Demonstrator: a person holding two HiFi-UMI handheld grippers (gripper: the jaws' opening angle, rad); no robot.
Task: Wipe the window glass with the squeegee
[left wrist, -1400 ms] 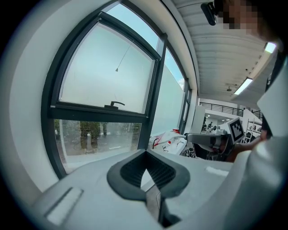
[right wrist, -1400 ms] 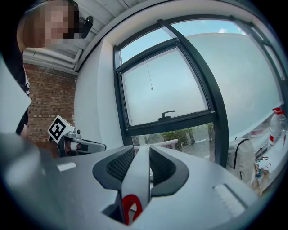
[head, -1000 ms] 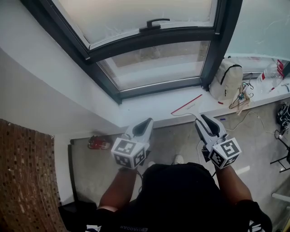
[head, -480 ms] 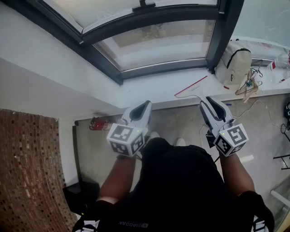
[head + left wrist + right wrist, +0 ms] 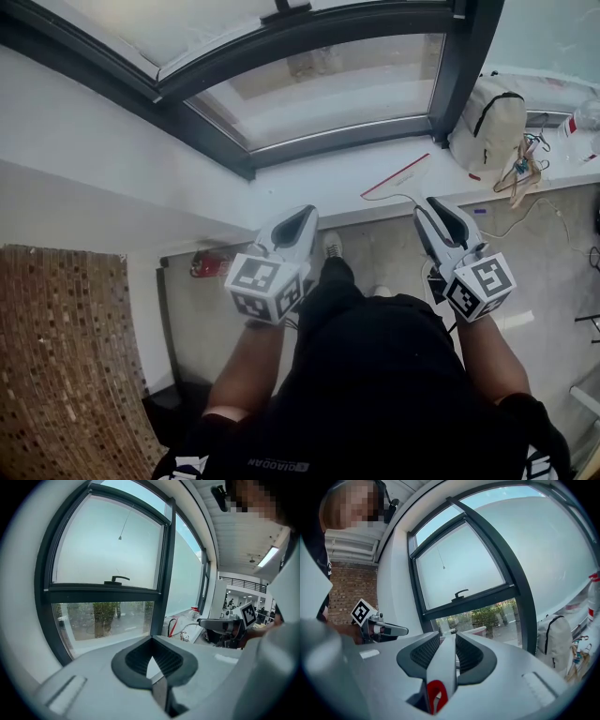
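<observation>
**Progress:** wiping seems not yet begun. No blade is on the glass, so the whole pane appears left to do, and the squeegee must first be raised to it.

**Entries, left to right, placed from the window:**

- Left gripper (image 5: pixel 302 217): below the window, short of the sill (image 5: pixel 300 183). Its jaws are closed together with nothing between them.
- Window (image 5: pixel 319 84): dark frame with a see-through lower pane and a handled sash above. Whether the glass is wet or soiled cannot be told.
- Squeegee (image 5: pixel 398 176): the white handle is clamped in the right gripper. The red blade reaches over the sill below the window's right corner, apart from the glass. Whether it touches the sill cannot be told.
- Right gripper (image 5: pixel 431 208): below the window's right end. Its jaws are clenched on the squeegee handle.

**Containers:**

- Backpack (image 5: pixel 487 127): on the sill just right of the window frame. It stands upright and looks closed, so its contents are hidden.
- Bottle (image 5: pixel 586 114): farther right of the window, at the picture's edge. It is clear with a red label, and its fill cannot be told.
</observation>
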